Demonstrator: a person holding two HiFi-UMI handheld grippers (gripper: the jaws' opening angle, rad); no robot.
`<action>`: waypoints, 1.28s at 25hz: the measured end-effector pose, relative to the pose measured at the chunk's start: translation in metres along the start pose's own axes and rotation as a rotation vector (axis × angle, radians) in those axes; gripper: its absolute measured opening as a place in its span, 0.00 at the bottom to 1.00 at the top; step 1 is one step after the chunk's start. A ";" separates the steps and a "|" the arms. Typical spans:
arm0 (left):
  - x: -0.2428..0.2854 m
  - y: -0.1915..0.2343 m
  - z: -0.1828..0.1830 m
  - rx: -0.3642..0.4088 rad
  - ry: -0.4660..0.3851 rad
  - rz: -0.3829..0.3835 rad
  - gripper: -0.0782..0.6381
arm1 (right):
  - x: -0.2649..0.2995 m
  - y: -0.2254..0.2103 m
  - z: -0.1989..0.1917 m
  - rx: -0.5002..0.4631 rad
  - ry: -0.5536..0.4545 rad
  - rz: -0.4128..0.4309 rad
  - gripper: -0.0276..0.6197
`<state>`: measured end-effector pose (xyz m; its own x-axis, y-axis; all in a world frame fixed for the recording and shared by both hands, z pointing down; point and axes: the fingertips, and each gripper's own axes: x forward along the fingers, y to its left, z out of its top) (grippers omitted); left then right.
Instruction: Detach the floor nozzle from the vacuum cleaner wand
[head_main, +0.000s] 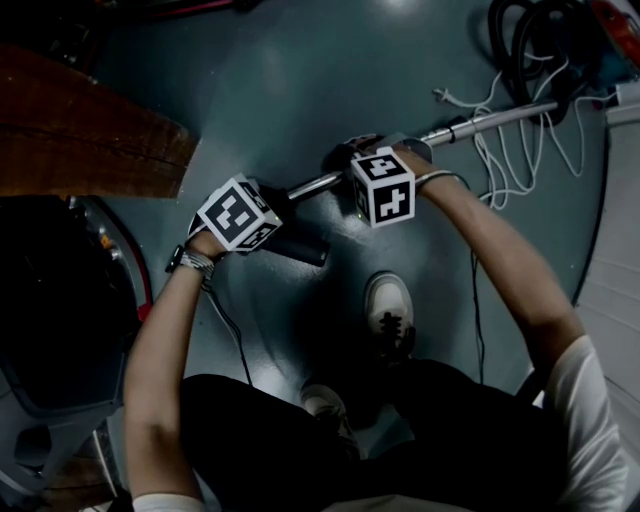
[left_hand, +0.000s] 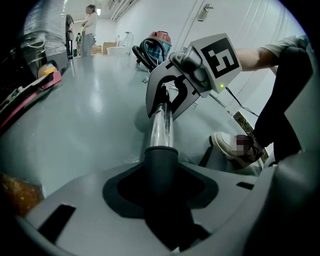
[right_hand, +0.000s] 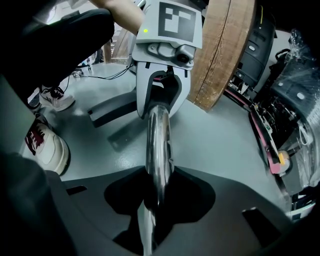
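The chrome wand (head_main: 490, 120) lies slanted across the grey floor, its lower end running into the dark floor nozzle (head_main: 298, 246). My left gripper (head_main: 272, 218) is shut on the nozzle's dark grey neck (left_hand: 160, 162); in the left gripper view the jaws (left_hand: 160, 202) wrap that collar. Further up the tube, my right gripper (head_main: 352, 168) is shut on the chrome wand (right_hand: 157, 145), which passes between its jaws (right_hand: 155, 202). Each gripper shows in the other's view, clamped on the same tube: right gripper (left_hand: 172, 97), left gripper (right_hand: 161, 97). The nozzle's foot (right_hand: 107, 112) rests on the floor.
The red vacuum canister with its coiled black hose (head_main: 545, 40) sits top right, and a white cable (head_main: 500, 155) trails beside the wand. A wooden board (head_main: 80, 140) and dark machinery (head_main: 60, 300) stand left. My shoes (head_main: 388, 310) are just below the grippers. People (left_hand: 90, 22) stand far off.
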<state>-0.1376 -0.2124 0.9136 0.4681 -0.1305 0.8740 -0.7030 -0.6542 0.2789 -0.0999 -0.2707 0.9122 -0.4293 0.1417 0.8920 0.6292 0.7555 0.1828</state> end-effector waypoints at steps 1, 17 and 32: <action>-0.001 0.000 -0.001 0.004 0.001 0.004 0.34 | 0.000 0.000 0.001 0.001 -0.003 0.002 0.26; -0.003 0.013 -0.010 0.171 0.061 0.183 0.34 | 0.001 -0.005 0.007 0.027 -0.017 0.044 0.26; -0.010 0.024 -0.016 0.329 0.121 0.372 0.34 | 0.002 -0.010 0.012 0.054 -0.015 0.053 0.26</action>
<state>-0.1674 -0.2148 0.9176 0.1395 -0.3245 0.9355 -0.5952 -0.7825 -0.1827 -0.1149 -0.2709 0.9075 -0.4067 0.1915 0.8933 0.6157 0.7798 0.1131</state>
